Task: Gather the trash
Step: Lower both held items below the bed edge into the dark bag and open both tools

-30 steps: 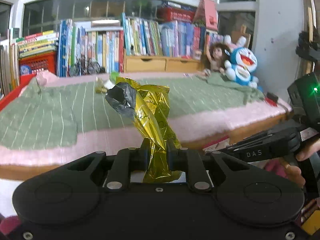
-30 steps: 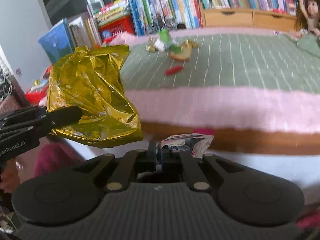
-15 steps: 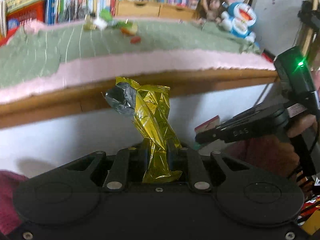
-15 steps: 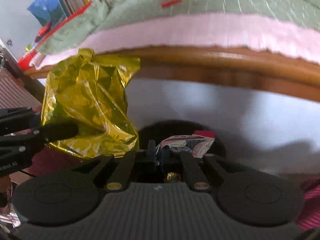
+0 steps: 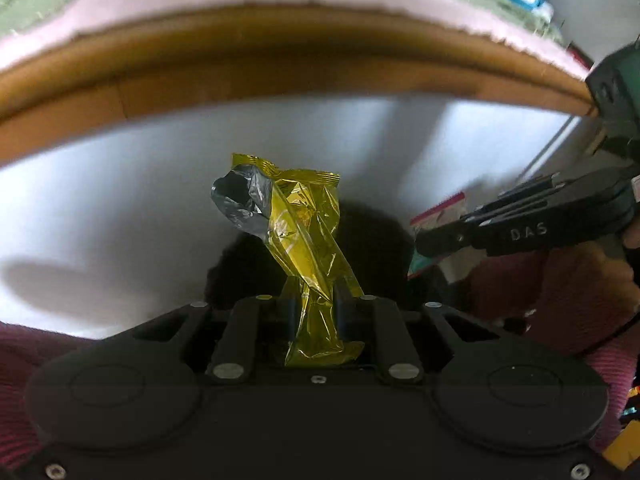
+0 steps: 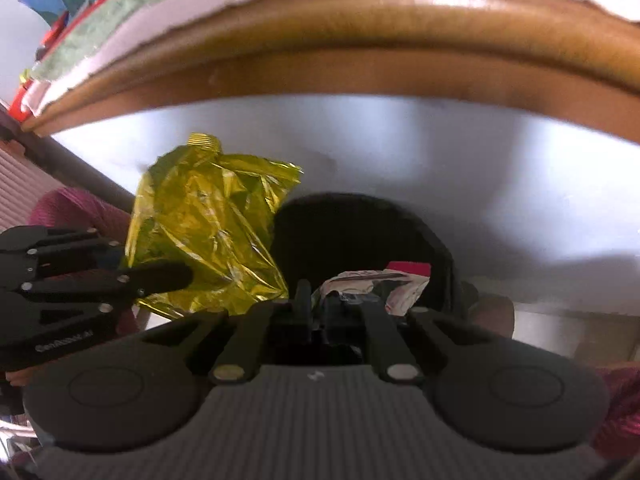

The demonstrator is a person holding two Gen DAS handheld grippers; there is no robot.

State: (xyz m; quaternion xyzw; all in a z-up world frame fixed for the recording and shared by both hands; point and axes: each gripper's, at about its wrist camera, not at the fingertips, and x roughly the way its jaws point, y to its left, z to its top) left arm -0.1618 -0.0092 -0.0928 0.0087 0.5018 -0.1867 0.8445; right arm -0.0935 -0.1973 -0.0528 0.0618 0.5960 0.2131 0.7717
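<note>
Left wrist view: your left gripper [image 5: 314,304] is clamped on a crumpled yellow foil wrapper [image 5: 304,240], which stands up from the jaws at frame centre with its silver lining showing at upper left. Behind and below it sits a dark round opening [image 5: 240,264], probably a trash bin, against a white panel. The wooden table edge [image 5: 280,56] arcs across the top. Your right gripper [image 5: 424,242] enters from the right, pinching a white-and-pink wrapper [image 5: 438,214]. Right wrist view: that right gripper [image 6: 316,304] is closed on the small white-and-pink wrapper [image 6: 400,286], lower centre, directly in front of the dark opening [image 6: 352,240]. The left gripper [image 6: 188,274] comes in from the left edge, the yellow wrapper [image 6: 208,236] spread at centre left, just beside the opening's rim. Step in hand, by judgement: the drop-off, both pieces carried to the bin. The next move calls for bringing each wrapper fully over the opening, then releasing; the light foil may cling to the pads.
</note>
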